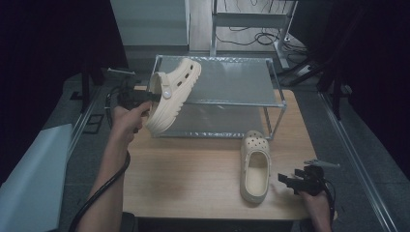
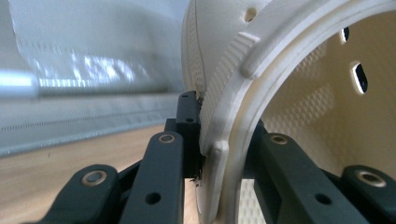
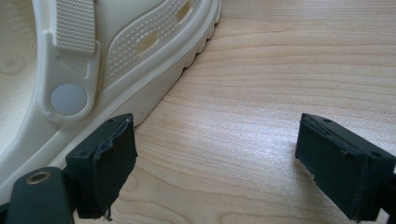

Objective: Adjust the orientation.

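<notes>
Two clogs: one lifted, one on desk (image 1: pixel 203 169).
Your left tool (image 1: pixel 153 96): clamped on raised clog (image 1: pixel 173 94) rim, at rack (image 1: pixel 227 79).
Your right tool (image 3: pixel 215 163): jaws apart, beside second clog (image 1: pixel 255 165).

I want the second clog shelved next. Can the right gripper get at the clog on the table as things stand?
Probably yes. The right gripper is open just beside the clog, with bare table between its jaws and nothing in the way. The left gripper is busy holding the other clog.
</notes>
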`<state>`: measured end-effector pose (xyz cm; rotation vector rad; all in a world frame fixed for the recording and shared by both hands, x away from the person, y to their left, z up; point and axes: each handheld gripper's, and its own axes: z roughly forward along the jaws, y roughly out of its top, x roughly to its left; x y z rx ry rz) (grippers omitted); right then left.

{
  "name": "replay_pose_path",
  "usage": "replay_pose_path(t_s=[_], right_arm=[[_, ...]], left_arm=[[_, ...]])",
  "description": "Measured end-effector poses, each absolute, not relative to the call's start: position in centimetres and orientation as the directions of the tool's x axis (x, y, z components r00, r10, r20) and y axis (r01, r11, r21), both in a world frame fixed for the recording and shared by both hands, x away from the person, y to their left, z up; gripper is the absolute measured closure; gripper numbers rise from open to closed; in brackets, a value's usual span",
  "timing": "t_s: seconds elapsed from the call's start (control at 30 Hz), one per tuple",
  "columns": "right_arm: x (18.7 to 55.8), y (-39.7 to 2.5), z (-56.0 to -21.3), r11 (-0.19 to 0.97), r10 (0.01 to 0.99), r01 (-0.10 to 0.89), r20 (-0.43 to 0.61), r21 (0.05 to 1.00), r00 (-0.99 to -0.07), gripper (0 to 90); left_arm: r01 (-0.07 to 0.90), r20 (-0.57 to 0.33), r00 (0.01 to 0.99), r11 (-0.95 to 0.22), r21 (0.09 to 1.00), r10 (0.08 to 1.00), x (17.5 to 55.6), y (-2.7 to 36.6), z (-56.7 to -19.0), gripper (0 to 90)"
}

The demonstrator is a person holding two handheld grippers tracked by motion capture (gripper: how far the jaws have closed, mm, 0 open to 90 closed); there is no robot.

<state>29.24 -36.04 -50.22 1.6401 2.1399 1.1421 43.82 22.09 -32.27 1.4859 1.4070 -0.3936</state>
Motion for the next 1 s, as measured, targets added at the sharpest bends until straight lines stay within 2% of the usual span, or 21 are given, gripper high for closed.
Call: replay_pose_path(t_s=[0.57, 1.0], right_arm=[[29.2, -36.1, -50.1, 0.074, 0.892, 0.727, 0.281, 0.683, -0.354, 12.0], [29.2, -36.1, -50.1, 0.073, 0.892, 0.730, 0.283, 0.680, -0.354, 12.1]], left_arm=[[0.854, -0.804, 0.171, 0.320, 0.409, 0.570, 47.9, 20.4, -31.8, 76.7], [0.805, -0.738, 0.094, 0.385, 0.451, 0.668, 51.1, 17.6, -30.9, 76.7]])
